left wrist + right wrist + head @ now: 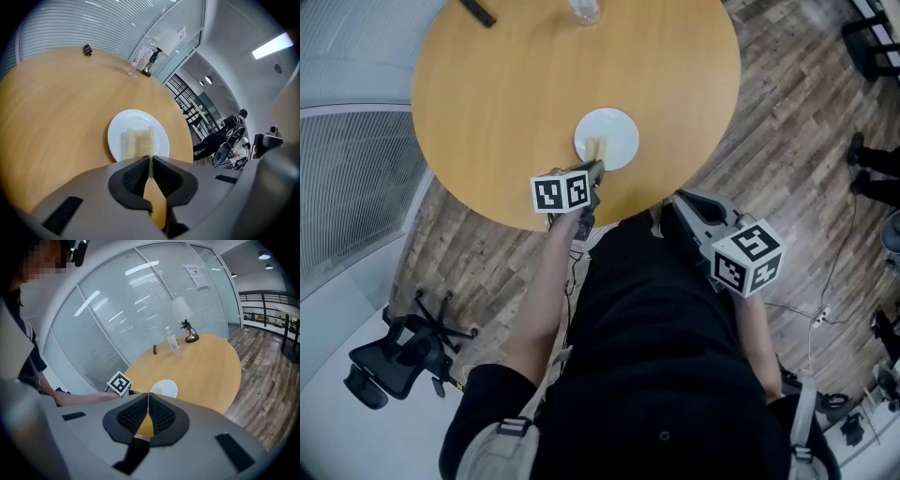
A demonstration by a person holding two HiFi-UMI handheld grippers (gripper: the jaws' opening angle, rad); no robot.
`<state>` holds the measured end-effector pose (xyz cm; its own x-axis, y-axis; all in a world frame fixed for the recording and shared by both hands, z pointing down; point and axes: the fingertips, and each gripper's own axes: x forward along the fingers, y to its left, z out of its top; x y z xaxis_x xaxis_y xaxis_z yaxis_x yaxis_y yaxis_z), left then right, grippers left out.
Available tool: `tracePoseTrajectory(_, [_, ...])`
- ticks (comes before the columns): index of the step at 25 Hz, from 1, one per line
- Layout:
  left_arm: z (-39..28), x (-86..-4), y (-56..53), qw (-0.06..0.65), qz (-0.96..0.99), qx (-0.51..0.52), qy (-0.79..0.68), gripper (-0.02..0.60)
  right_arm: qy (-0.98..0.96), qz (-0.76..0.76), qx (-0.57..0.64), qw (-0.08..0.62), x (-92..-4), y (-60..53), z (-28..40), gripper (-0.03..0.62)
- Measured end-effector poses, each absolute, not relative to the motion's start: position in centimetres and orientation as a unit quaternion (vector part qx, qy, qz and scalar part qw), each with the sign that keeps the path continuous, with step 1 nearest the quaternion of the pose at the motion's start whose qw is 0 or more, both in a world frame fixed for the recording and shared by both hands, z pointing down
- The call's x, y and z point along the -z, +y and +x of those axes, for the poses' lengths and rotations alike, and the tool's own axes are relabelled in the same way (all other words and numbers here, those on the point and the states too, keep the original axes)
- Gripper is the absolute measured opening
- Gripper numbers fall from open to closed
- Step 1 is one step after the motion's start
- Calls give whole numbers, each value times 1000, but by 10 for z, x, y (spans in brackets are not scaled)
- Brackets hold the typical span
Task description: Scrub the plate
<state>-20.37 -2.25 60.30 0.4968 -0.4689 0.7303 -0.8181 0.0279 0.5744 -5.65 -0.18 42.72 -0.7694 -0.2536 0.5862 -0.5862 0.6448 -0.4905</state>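
The table (487, 112) carries the plate (619, 129) at its 6 o'clock, near the edge. The left gripper (594, 172) is clamped on a thin pad (136, 143) lying on the plate. The right gripper (680, 199), jaws together and empty, hangs off the table at 5 o'clock. With nothing steadying it, the plate could slide off under a pulling stroke.

The round surface (506, 103) had a light wooden top with a smooth, plain edge. A white plate (622, 129) sat on it near the person's side, just in from the rim. At the far side stood a clear water bottle (173, 345), with a small dark object (476, 11) lying a little apart from it. Beside the bottle, closer to the far rim, a table lamp (183, 315) stood upright on a brass-coloured base under a white shade.
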Motion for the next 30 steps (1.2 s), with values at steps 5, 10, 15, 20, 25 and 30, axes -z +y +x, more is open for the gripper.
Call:
tracePoseTrajectory(5, [-198,-608,-37,540,682,-172,-462,28,-866,262,-351,241,-427,-5,-51,20])
tracePoseTrajectory(10, [-197,-611,-60,543,686,-175,-451,28,-853,296,-358,239,-425,-5,-34,18])
tracePoseTrajectory(15, [-194,-615,-92,545,687,-172,-448,28,-838,327,-367,235,-429,-8,-9,20])
tracePoseTrajectory(20, [-191,-613,-110,533,688,-180,-458,28,-832,342,-371,230,-429,-7,9,20])
tracePoseTrajectory(25, [-187,-611,-102,534,682,-185,-464,28,-836,333,-373,227,-428,-11,10,18])
tracePoseTrajectory(30, [-178,-612,-77,546,675,-183,-461,28,-844,310,-371,230,-429,-14,4,18])
